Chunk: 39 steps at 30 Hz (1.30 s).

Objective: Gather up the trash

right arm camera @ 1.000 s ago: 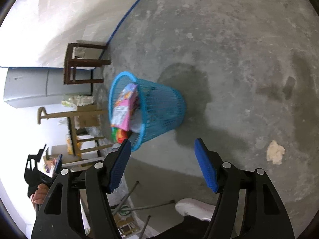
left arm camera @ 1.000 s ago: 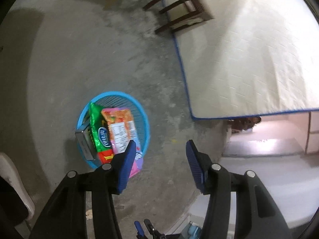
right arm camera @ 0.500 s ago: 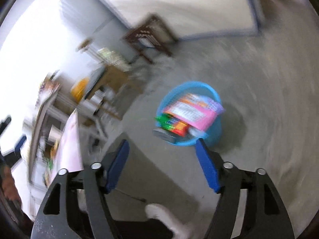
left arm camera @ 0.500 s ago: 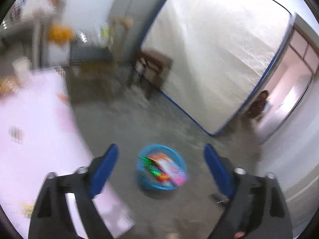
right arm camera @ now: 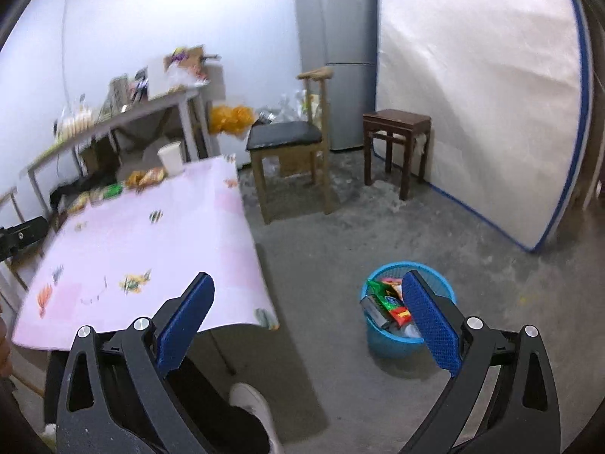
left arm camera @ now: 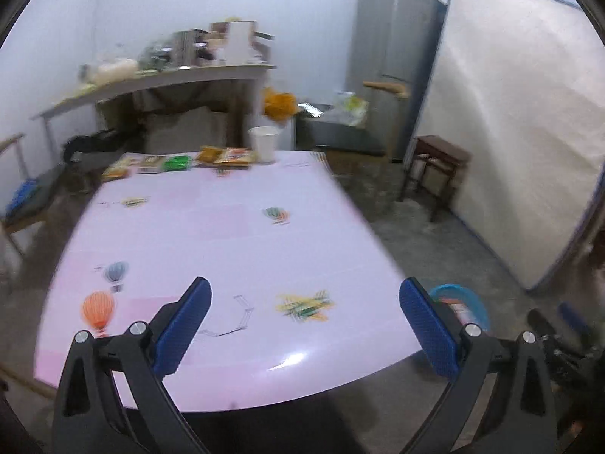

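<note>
Left wrist view shows the left gripper (left arm camera: 302, 317) spread wide and empty above the near part of the pink table (left arm camera: 227, 249). The remaining trash, snack packets (left arm camera: 177, 160) and a paper cup (left arm camera: 264, 143), lies along the far edge, well apart from both tools. The right gripper (right arm camera: 308, 312) has its jaws opening, nothing between them, near the blue bin (right arm camera: 393, 340) on the floor to the right. The reach is long: a hurried grab could tip the light cup or push slick packets off the far edge.
</note>
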Motion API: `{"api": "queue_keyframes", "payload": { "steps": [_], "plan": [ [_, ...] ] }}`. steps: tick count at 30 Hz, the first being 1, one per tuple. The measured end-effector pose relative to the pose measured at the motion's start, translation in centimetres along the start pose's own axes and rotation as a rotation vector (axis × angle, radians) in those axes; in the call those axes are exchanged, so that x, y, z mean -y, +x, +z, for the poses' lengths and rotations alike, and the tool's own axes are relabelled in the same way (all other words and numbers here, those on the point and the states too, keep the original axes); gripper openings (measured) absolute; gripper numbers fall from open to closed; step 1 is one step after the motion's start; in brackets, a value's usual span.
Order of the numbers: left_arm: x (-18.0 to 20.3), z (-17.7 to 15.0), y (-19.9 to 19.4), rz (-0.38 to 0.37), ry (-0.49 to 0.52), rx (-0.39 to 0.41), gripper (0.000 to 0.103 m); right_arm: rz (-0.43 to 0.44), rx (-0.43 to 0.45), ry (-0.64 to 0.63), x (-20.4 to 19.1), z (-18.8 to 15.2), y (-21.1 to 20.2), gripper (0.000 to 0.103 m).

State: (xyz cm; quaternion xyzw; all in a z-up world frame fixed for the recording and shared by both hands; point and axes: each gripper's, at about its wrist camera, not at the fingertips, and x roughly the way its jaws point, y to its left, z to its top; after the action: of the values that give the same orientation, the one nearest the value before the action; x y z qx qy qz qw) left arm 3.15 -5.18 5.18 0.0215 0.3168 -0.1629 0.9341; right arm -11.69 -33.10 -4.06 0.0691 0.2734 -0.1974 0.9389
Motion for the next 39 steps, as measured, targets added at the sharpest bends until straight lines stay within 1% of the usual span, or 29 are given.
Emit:
{"api": "queue_keyframes", "payload": {
  "steps": [1, 2, 4, 5, 6, 8, 10, 11, 12, 15, 18, 22, 28, 35, 39],
  "plan": [
    [-0.1, -0.4, 0.0, 0.032, 0.015, 0.005, 0.098, -0.008, -0.016, -0.048, -1.3, 0.0, 0.1, 0.096],
    [-0.2, -0.7, -0.2, 0.067, 0.035, 0.014, 0.098, -0.026, -0.041, -0.073, -1.8, -0.1, 0.6, 0.095],
    [-0.1, -1.5, -0.2, 0.178, 0.074, 0.028, 0.098, -0.086, -0.087, -0.112, -3.3, -0.3, 1.3, 0.095],
    [-0.1, -1.7, -0.3, 0.213, 0.085, 0.032, 0.098, -0.113, -0.093, -0.142, -4.1, -0.6, 1.4, 0.095],
    [-0.2, -2.1, -0.1, 0.231, 0.092, 0.033, 0.098, -0.135, -0.093, -0.171, -4.9, -1.0, 1.3, 0.095],
    [-0.2, -2.8, 0.3, 0.219, 0.086, 0.007, 0.098, -0.169, -0.094, -0.195, -5.5, -1.6, 1.2, 0.095],
    [-0.5, -3.4, 0.8, 0.197, 0.070, -0.045, 0.098, -0.165, -0.104, -0.191, -5.8, -2.2, 1.1, 0.095],
    [-0.5, -3.7, 1.2, 0.177, 0.063, -0.083, 0.098, -0.159, -0.112, -0.184, -5.7, -2.5, 1.1, 0.095],
    [-0.4, -3.8, 1.5, 0.173, 0.063, -0.101, 0.098, -0.151, -0.121, -0.179, -5.7, -2.5, 1.2, 0.095],
    [0.1, -4.1, 2.0, 0.184, 0.070, -0.126, 0.098, -0.143, -0.147, -0.173, -5.7, -2.4, 1.3, 0.095],
    [0.1, -4.2, 2.5, 0.174, 0.063, -0.156, 0.098, -0.150, -0.150, -0.185, -5.8, -2.5, 0.9, 0.095],
    [-0.5, -4.3, 2.5, 0.170, 0.018, -0.174, 0.098, -0.162, -0.158, -0.185, -6.1, -2.6, 0.8, 0.095],
    [-0.9, -4.7, 2.7, 0.187, 0.014, -0.200, 0.098, -0.162, -0.192, -0.157, -6.2, -3.0, 1.1, 0.095],
    [-1.4, -4.9, 3.1, 0.212, 0.007, -0.219, 0.098, -0.152, -0.193, -0.148, -6.3, -3.0, 1.0, 0.095],
    [-2.0, -5.0, 3.0, 0.235, -0.013, -0.217, 0.098, -0.145, -0.195, -0.145, -6.3, -3.1, 1.1, 0.095]
  ]
}}
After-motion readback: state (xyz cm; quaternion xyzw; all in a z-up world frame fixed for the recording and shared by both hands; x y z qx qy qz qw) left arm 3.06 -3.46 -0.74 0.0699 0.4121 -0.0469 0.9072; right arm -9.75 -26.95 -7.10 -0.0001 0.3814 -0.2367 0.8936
